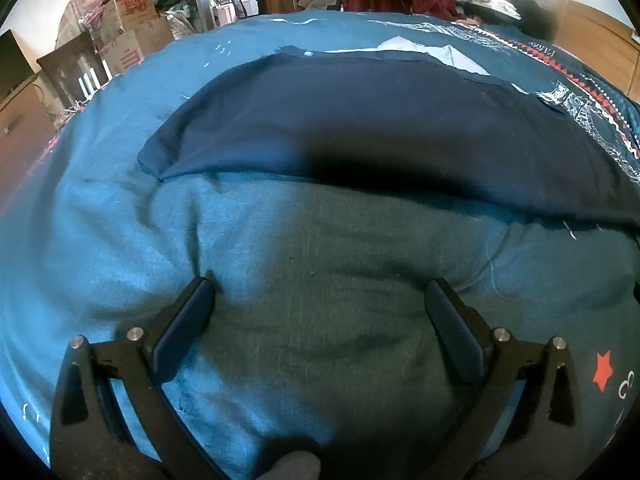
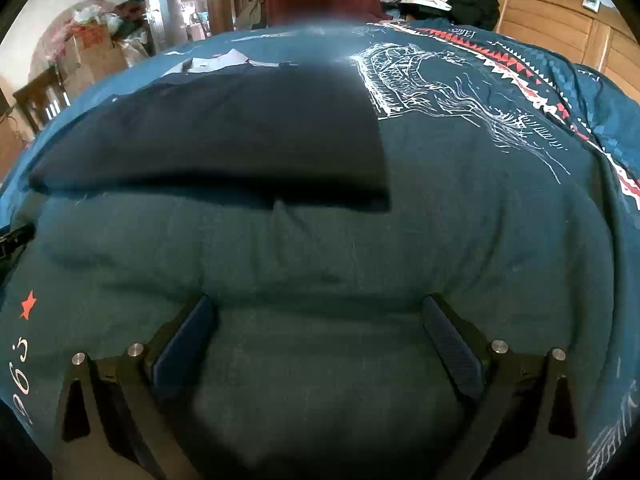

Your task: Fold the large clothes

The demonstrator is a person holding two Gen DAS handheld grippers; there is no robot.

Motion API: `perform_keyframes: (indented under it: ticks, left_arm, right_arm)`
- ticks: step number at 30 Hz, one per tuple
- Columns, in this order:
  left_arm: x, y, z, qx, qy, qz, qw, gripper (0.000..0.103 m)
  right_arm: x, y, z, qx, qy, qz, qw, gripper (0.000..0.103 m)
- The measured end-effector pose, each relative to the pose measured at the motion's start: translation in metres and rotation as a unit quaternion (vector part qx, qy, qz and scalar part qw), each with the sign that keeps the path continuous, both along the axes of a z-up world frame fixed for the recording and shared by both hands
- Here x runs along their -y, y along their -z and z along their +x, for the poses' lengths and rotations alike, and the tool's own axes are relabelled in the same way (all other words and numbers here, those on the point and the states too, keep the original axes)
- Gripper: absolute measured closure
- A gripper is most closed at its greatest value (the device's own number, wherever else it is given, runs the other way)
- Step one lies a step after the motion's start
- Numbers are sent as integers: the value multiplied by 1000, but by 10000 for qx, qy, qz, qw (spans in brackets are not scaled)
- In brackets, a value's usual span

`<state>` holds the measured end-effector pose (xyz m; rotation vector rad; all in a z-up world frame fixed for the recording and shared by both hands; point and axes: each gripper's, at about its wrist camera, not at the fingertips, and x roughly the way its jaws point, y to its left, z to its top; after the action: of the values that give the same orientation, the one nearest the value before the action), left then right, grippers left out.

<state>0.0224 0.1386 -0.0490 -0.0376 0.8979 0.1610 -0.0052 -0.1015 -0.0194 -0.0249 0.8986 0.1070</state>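
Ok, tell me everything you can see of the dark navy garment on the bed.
The navy garment is plain, matte, soft-looking fabric, spread flat in a broad, roughly rectangular shape on the teal quilt. Its near edge looks doubled over; its right edge is straight. Something white shows at its far edge. It lies ahead of the left gripper and right gripper; both are open and apart from it.

One navy garment [image 1: 360, 128], one teal quilt [image 1: 240, 280], one red star [image 1: 603, 370], two tongs [image 1: 320, 292] [image 2: 320, 308]
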Motion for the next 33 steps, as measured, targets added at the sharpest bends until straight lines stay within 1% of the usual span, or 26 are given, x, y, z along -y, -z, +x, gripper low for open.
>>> perform_keyframes:
  ticks: [10, 18, 33]
  left_arm:
    - [-1, -2, -3, 44, 5, -56, 10000, 0]
    - [-4, -4, -5, 87, 21, -123, 9999, 0]
    - [-6, -4, -5, 68, 31, -80, 9999, 0]
  right_arm:
    - [1, 0, 1, -3, -10, 3, 10000, 0]
    - [3, -1, 0, 27, -24, 97, 9999, 0]
    - [5, -1, 0, 45, -44, 179, 9998, 0]
